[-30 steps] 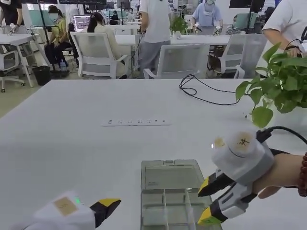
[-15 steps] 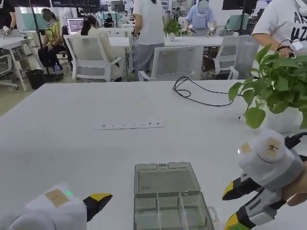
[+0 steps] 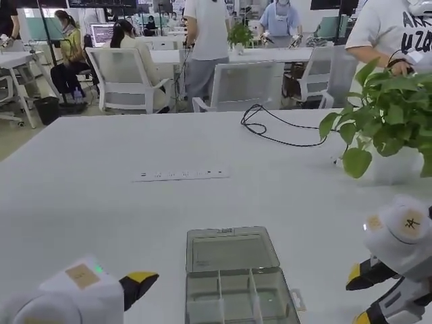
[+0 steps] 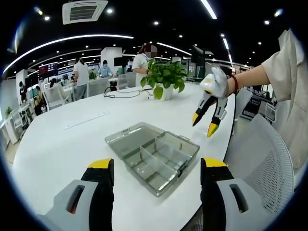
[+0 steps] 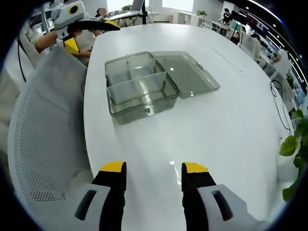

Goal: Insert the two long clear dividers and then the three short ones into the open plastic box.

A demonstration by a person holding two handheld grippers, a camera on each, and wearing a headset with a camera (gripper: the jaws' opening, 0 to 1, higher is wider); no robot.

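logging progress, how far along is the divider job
Done: clear dividers stand in the open box, splitting it into compartments; their number is unclear. In hand: nothing; the left gripper and right gripper are open, apart from the box. Left: probably little, if all five are in.

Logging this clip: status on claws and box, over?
Left claw open, empty, facing plastic box. Right claw open, empty, off to the side. Box lid open, clear dividers standing inside. Nothing blocking it.
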